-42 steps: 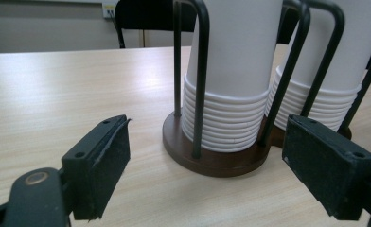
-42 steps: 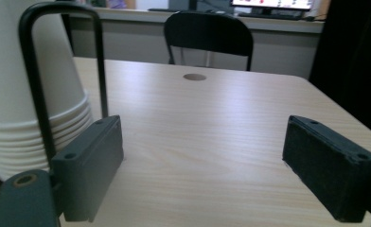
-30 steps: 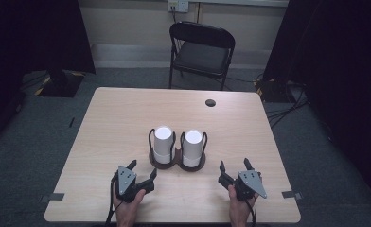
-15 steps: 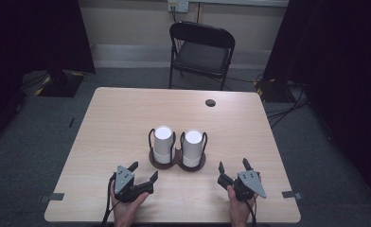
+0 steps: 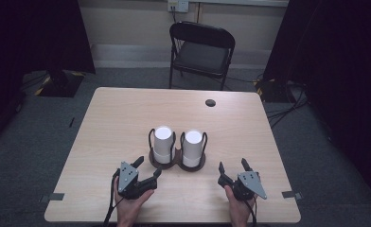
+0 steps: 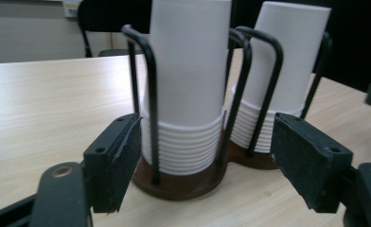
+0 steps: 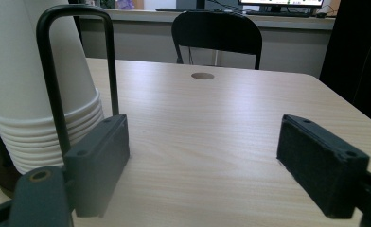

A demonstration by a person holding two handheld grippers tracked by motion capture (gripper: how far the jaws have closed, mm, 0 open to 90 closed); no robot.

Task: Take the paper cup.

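Both grippers are held low over the near edge of the table [image 5: 103, 123]. At the left gripper [image 5: 146, 172] the jaws have just been closing and are seen parted, with nothing pressed between the pads; in the left gripper view the left stack of cups [image 6: 189, 85] is framed between them but is not touched. The right gripper [image 5: 232, 166] is spread wide and holds nothing, bare tabletop lying between its jaws.

Two stacks of white paper cups are seen upside down in a dark brown double holder [image 5: 176, 163] with black wire loops [image 6: 145, 94], placed at the middle of the table just ahead of the grippers. The right stack [image 5: 193, 147] is set touching or nearly touching the left one.

Ribbed rolled rims, nested tightly at the bottom of each stack, are made out in the left gripper view; from the high view only the flat white bases are given. A dark round cable hole [image 7: 202, 75] and a black folding chair [image 7: 216, 35] are shown in the right gripper view.

No readable writing is found on the cups.
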